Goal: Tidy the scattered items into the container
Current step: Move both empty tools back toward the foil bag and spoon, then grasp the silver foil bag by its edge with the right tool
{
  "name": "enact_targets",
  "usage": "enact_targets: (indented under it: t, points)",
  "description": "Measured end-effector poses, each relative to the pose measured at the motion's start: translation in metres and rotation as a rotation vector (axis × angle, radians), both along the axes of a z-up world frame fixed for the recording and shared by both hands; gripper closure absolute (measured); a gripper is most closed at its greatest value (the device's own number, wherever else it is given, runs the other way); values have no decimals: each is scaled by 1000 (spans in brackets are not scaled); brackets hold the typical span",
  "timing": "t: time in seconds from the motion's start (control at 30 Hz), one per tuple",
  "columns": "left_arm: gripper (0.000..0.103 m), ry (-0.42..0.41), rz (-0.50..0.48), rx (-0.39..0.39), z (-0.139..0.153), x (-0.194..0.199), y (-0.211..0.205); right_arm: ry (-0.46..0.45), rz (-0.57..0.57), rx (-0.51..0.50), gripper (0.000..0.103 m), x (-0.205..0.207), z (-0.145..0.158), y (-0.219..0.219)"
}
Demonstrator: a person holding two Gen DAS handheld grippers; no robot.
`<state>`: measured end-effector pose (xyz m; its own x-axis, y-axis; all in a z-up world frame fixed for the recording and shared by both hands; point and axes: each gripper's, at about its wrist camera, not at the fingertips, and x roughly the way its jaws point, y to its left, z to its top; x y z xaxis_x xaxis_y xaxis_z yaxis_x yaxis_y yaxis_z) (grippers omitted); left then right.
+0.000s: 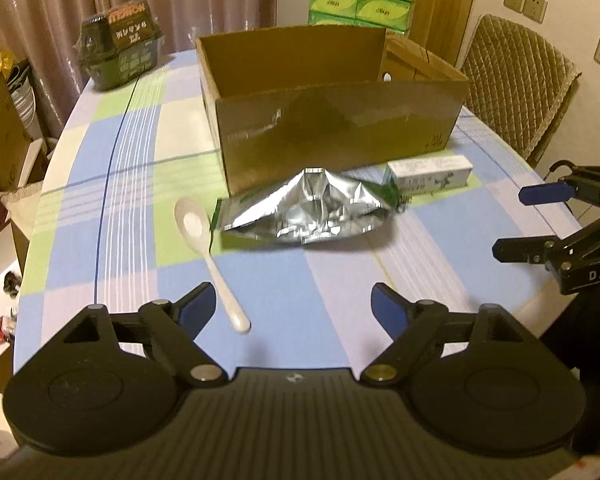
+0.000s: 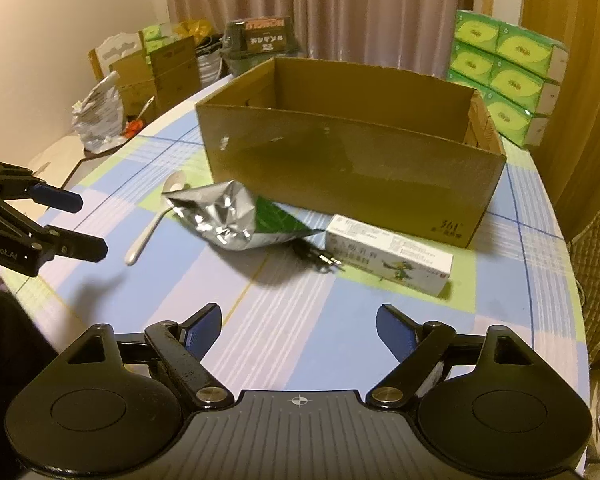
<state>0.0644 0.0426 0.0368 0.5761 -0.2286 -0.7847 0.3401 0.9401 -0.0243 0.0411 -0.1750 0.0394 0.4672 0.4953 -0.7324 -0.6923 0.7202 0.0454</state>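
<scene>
Cardboard box (image 1: pixel 340 136) open at the top, standing on the checked tablecloth (image 1: pixel 132 184). Just in front of it: crumpled foil pouch (image 1: pixel 308 212), white spoon (image 1: pixel 204 240) beside the pouch, small white carton (image 2: pixel 388 256) near the box's front wall. Left gripper (image 1: pixel 292 308) with fingers spread apart, holding nothing. Right gripper (image 2: pixel 300 328) likewise spread, nothing between the fingers.

The left gripper (image 1: pixel 292 304) was held tilted downward, its jaws spread wide with nothing gripped between them. The right gripper (image 2: pixel 299 324) was likewise angled downward, jaws parted and empty. Each gripper was seen at the edge of the other's view, the two kept apart, side by side.
</scene>
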Motion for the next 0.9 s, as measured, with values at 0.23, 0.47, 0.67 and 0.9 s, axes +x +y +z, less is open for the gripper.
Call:
enact_targets:
  t: [0.23, 0.47, 0.67, 0.9]
  points:
    - [17, 17, 19, 3, -4, -7, 5, 5, 13, -4, 20, -9, 0, 5]
    - [16, 26, 29, 3, -7, -7, 9, 16, 23, -6, 19, -9, -5, 10]
    - [16, 38, 30, 3, -11, -4, 10, 24, 29, -11, 19, -6, -8, 14]
    - [15, 49, 26, 8, -16, 1, 10, 21, 45, -22, 19, 1, -10, 21]
